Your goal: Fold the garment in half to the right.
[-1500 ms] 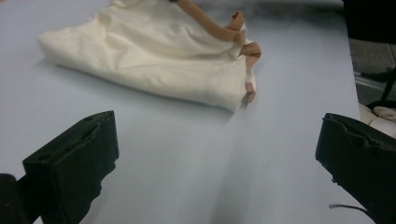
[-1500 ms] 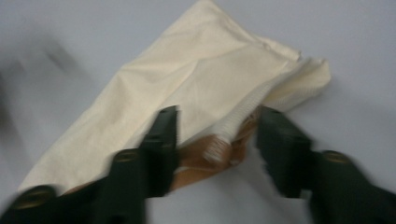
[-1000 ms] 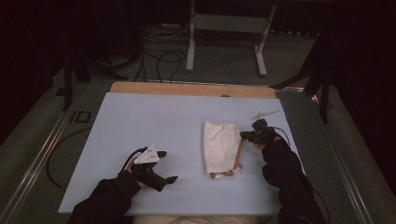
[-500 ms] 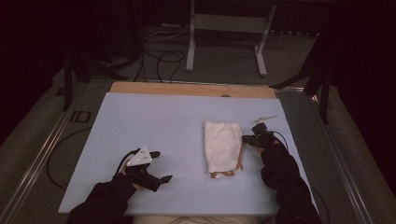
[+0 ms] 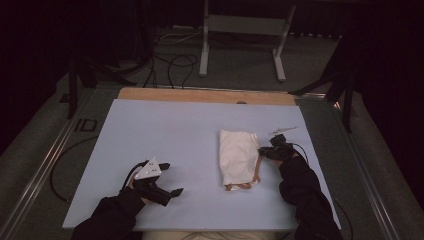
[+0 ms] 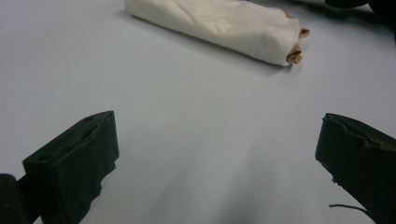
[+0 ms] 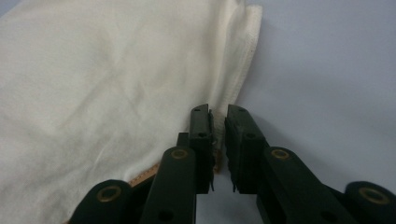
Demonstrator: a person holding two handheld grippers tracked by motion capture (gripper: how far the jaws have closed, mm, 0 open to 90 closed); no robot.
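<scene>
Cream cotton cloth [image 5: 239, 156], folded into a long soft packet, lying on the right half of the pale blue table [image 5: 175, 130], well apart from the left hand's tool. Matte weave, lightly wrinkled, with a stitched hem along the edge. Thin tan strap [image 5: 245, 186] curling out from the near end of the packet, looking smoother and stiffer than the fabric.

Right gripper [image 7: 219, 116] low at the right edge of the cloth, touching or almost touching the hem. Jaws just now opening, standing a narrow slit apart. Hem right at the slit, but no pinch on it to be seen. Probably the letting-go after a fold or a tug of this edge.

Left gripper [image 5: 171, 178] resting over bare table near the front left, jaws wide apart, nothing between them. Waiting, by the look of it.

Next move, as a judgement: to widen the right jaws a little more and draw them back level, away from the hem, so that the ribbed black pads do not drag the soft layer open again. Then likely to bring the left gripper across to the near end, where the strap hangs out. Limp fabric, easy to shift on the smooth table, so better slow and flat than quick. Strap likely to catch on a jaw if approached from above.
</scene>
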